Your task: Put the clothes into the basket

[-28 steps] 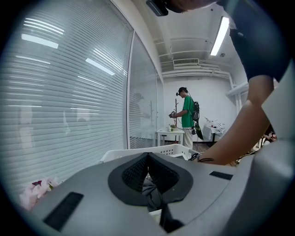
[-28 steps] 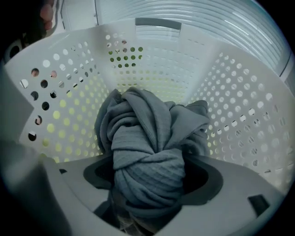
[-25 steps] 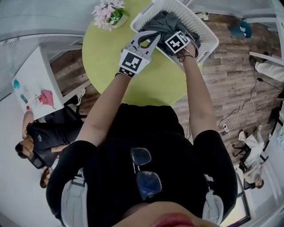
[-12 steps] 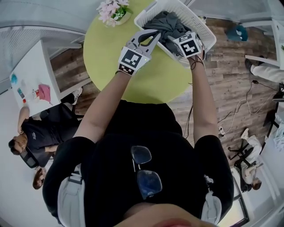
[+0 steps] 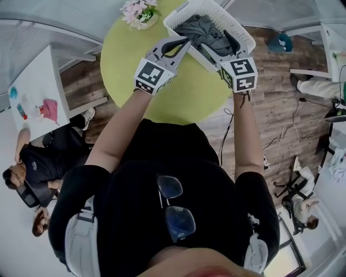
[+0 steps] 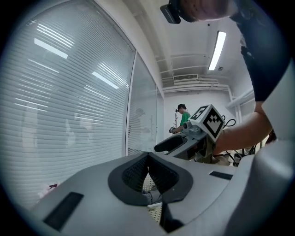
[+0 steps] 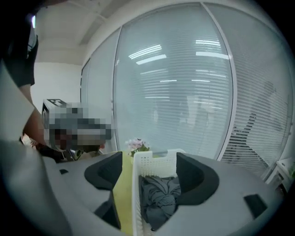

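A white plastic basket (image 5: 242,33) stands at the far edge of the round green table (image 5: 184,92), with a pile of dark grey clothes (image 5: 204,28) inside it. My left gripper (image 5: 185,43) is shut, its tip at the basket's near rim beside the clothes; its own view shows the pads (image 6: 138,171) meeting with nothing seen between them. My right gripper (image 5: 216,44) is open just above the basket's near side. In the right gripper view, the basket (image 7: 148,162) and the clothes (image 7: 159,199) show between the spread jaws of my right gripper (image 7: 150,171).
A pot of pink flowers (image 5: 139,12) sits on the table left of the basket. A white side table (image 5: 32,92) and seated people (image 5: 32,162) are at the left. Cables (image 5: 286,135) lie on the wooden floor at the right.
My right gripper has pulled back out of the basket toward me and to the right, leaving the clothes in it. The left gripper has barely moved.
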Motion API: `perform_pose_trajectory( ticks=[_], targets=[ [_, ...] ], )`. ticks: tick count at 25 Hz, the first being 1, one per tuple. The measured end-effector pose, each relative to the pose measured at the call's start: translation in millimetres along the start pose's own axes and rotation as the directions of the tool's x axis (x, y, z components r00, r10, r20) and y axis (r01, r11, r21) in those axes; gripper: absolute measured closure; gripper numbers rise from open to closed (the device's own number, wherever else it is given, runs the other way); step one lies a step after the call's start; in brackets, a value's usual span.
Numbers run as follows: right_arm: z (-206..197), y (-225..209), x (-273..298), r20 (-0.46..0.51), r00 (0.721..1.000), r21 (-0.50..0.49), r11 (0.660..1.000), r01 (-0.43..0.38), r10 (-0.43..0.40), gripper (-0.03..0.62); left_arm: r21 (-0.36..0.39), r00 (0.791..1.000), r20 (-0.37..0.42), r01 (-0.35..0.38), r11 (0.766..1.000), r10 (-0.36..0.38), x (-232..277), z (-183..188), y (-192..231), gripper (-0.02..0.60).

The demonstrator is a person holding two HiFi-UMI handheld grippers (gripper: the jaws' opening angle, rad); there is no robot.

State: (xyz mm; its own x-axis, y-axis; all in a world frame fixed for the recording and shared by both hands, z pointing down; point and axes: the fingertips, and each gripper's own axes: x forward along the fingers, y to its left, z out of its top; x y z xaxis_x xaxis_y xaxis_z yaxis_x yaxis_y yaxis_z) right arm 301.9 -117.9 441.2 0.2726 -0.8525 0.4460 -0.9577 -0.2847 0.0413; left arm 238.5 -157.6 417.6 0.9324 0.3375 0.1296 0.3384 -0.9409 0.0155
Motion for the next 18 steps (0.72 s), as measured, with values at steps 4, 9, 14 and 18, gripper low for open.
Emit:
perform_pose_trajectory(
  ticks=[4, 9, 14, 18],
  targets=[
    [24.8, 29.3, -35.0, 0.117, 0.993, 0.026, 0.999, -0.036, 0.033, 0.214, 0.005, 1.000, 0.020, 0.018, 1.000, -0.018, -22.0, 13.6, -16.7, 0.571],
    [36.9, 68.3, -69.6, 0.216, 0.973, 0.024, 0.996, -0.083, 0.076, 0.236, -0.011, 0.998, 0.040, 0.053, 0.999, -0.052, -50.2, 24.6, -39.3, 0.571],
    [43.5, 97.8, -96.1, 0.290, 0.954, 0.019, 0.997, -0.081, 0.072, 0.395, 0.005, 0.995, 0.043, 0.085, 0.996, -0.085, -75.5, 32.3, -60.8, 0.571],
    [46.5, 110.4, -103.6, 0.316, 0.947, 0.011, 0.998, -0.064, 0.057, 0.540, 0.025, 0.996, 0.043, 0.083, 0.996, -0.084, -87.0, 35.3, -63.4, 0.571]
  ],
)
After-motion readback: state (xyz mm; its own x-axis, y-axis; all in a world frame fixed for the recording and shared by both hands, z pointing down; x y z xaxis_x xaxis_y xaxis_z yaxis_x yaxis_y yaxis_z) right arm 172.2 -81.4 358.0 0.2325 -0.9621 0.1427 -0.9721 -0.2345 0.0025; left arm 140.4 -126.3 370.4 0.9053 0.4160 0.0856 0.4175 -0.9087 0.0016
